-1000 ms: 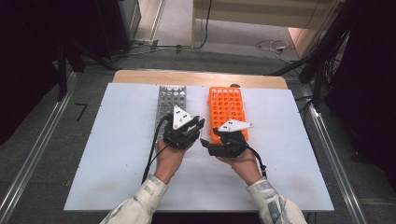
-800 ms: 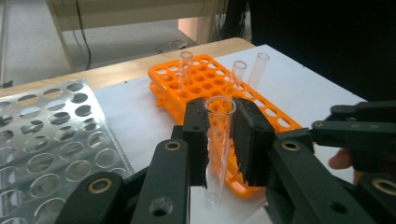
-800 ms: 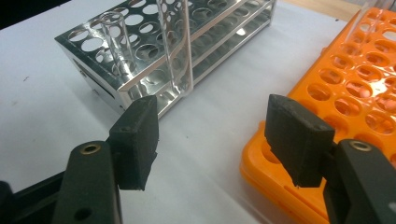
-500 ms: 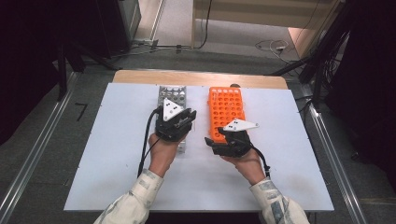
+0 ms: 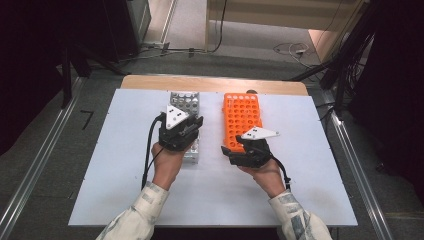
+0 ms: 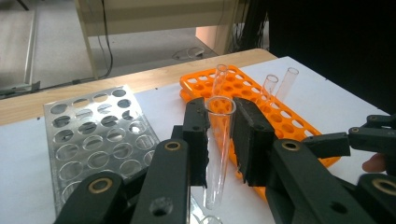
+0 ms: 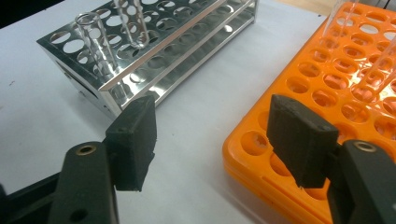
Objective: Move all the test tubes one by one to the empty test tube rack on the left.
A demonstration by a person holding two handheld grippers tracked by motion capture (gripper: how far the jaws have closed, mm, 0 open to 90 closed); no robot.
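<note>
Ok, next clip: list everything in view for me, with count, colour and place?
Metal rack: one, silver, left of the orange one on the table.
Orange rack: one, orange, right of the metal rack.
Held tube: one, clear glass, upright between the left tool's jaws.
Tubes in the metal rack: at least two, clear, standing near one end.
Tubes in the orange rack: three, clear, at the far part.
Table: one, white top, wooden far edge.
Left tool: one, black, above the metal rack's near end.
Right tool: one, black, jaws apart, at the orange rack's near end.
</note>
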